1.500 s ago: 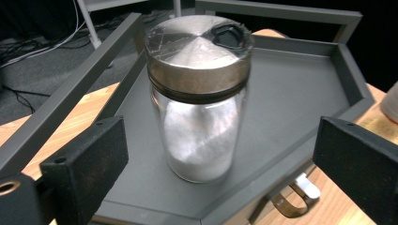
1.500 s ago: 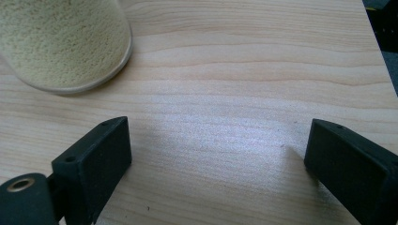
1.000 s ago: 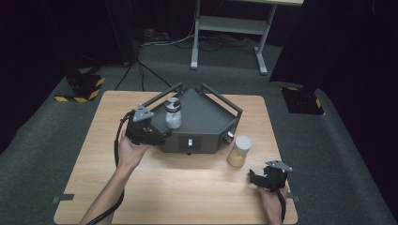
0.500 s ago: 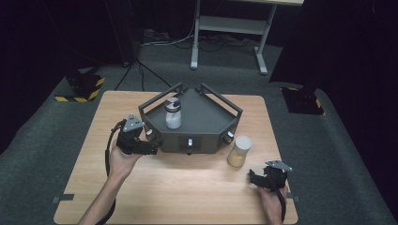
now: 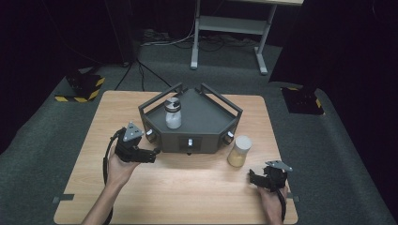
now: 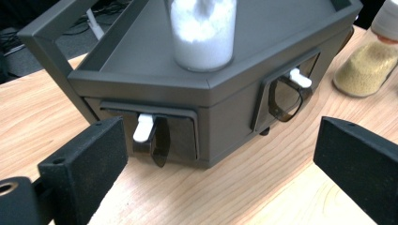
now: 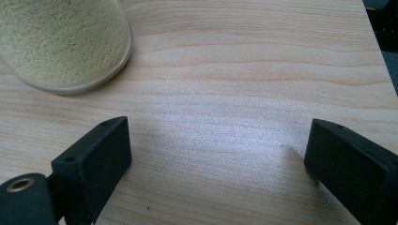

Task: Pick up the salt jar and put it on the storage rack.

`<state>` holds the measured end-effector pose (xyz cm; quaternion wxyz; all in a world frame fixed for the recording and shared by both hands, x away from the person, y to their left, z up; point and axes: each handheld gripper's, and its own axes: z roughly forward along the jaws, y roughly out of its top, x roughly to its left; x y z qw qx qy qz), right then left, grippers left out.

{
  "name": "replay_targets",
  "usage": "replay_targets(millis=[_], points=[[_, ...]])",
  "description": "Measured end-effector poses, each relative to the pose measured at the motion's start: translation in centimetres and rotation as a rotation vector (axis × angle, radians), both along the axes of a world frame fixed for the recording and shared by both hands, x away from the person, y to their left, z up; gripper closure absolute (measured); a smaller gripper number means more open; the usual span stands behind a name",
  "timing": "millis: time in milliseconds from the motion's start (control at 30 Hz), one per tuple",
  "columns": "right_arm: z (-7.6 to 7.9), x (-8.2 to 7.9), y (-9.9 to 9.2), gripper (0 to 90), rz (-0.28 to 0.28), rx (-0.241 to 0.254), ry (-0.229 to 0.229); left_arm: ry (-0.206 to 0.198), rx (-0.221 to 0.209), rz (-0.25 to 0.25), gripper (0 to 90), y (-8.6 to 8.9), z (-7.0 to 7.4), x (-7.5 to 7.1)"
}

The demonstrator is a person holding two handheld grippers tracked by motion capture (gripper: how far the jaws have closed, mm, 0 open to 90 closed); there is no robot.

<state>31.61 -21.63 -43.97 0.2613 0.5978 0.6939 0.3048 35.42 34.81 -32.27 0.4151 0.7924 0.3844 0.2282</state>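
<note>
Grey rack [image 5: 189, 123] is sitting mid-table, white jar [image 5: 173, 113] on top. Left gripper [image 5: 151, 154] is gaping wide beside its left drawer tab [image 6: 143, 127]; approaching squarely should help. Right gripper [image 5: 253, 178] is resting wide, empty.

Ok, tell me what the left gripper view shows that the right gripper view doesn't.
Left gripper view alone: the dark grey rack with two drawer fronts, their white latches, and the white-powder jar standing on top. Right gripper view alone: a wide stretch of bare tabletop. Both: open black fingers over the wood, and the jar of tan grains.
</note>
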Motion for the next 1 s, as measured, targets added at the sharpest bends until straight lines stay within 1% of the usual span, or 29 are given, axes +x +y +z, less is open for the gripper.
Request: replay_targets(millis=[67, 167, 233, 267, 333, 367, 400, 433, 467, 567, 600, 633, 667, 700, 767, 833, 867, 1000], points=[[0.0, 0.0, 0.0, 7.2, 0.000, 0.000, 0.000, 0.000, 0.013, 0.006, 3.3, 0.0, -0.4, -0.3], [0.0, 0.0, 0.0, 7.2, 0.000, 0.000, 0.000, 0.001, 0.019, 0.010, 3.3, 0.0, -0.8, -0.5], [0.0, 0.0, 0.0, 7.2, 0.000, 0.000, 0.000, 0.007, 0.036, 0.012, 3.4, 0.0, -1.2, -0.6], [0.0, 0.0, 0.0, 7.2, 0.000, 0.000, 0.000, 0.011, 0.055, 0.016, 3.4, -0.1, -1.6, -0.8], [0.0, 0.0, 0.0, 7.2, -0.001, 0.000, 0.000, 0.016, 0.057, 0.018, 3.4, -0.1, -1.9, -0.8], [0.0, 0.0, 0.0, 7.3, 0.000, 0.000, 0.000, 0.023, 0.059, 0.022, 3.4, 0.0, -2.4, -0.9], [0.0, 0.0, 0.0, 7.3, 0.000, 0.000, 0.000, 0.023, 0.059, 0.022, 3.4, 0.0, -2.4, -0.9], [0.0, 0.0, 0.0, 7.2, 0.000, 0.000, 0.000, 0.031, 0.063, 0.026, 3.4, 0.0, -3.0, -1.0], [0.0, 0.0, 0.0, 7.2, 0.000, 0.000, 0.000, 0.031, 0.063, 0.026, 3.5, 0.0, -3.0, -1.0], [0.0, 0.0, 0.0, 7.2, 0.000, 0.000, 0.000, 0.033, 0.075, 0.042, 3.7, -0.2, -3.9, -1.4], [0.0, 0.0, 0.0, 7.2, 0.000, 0.000, 0.000, 0.032, 0.071, 0.050, 3.8, -0.3, -4.3, -1.6], [0.0, 0.0, 0.0, 7.2, 0.000, 0.000, 0.000, 0.038, 0.058, 0.055, 3.9, -0.2, -4.9, -1.8], [0.0, 0.0, 0.0, 7.3, 0.000, 0.000, 0.000, 0.040, 0.058, 0.061, 3.9, -0.3, -5.3, -1.9], [0.0, 0.0, 0.0, 7.2, 0.000, 0.000, 0.000, 0.040, 0.058, 0.061, 3.9, -0.3, -5.3, -1.9], [0.0, 0.0, 0.0, 7.2, 0.000, 0.000, 0.000, 0.043, 0.060, 0.065, 3.9, -0.5, -5.8, -2.0], [0.0, 0.0, 0.0, 7.2, 0.000, 0.000, 0.000, 0.061, 0.053, 0.071, 3.9, -0.7, -6.9, -2.0], [0.0, 0.0, 0.0, 7.2, 0.000, 0.000, 0.000, 0.061, 0.053, 0.071, 3.9, -0.7, -6.9, -2.0], [0.0, 0.0, 0.0, 7.2, 0.000, 0.000, 0.000, 0.083, 0.045, 0.078, 3.9, -1.0, -8.3, -1.9]])
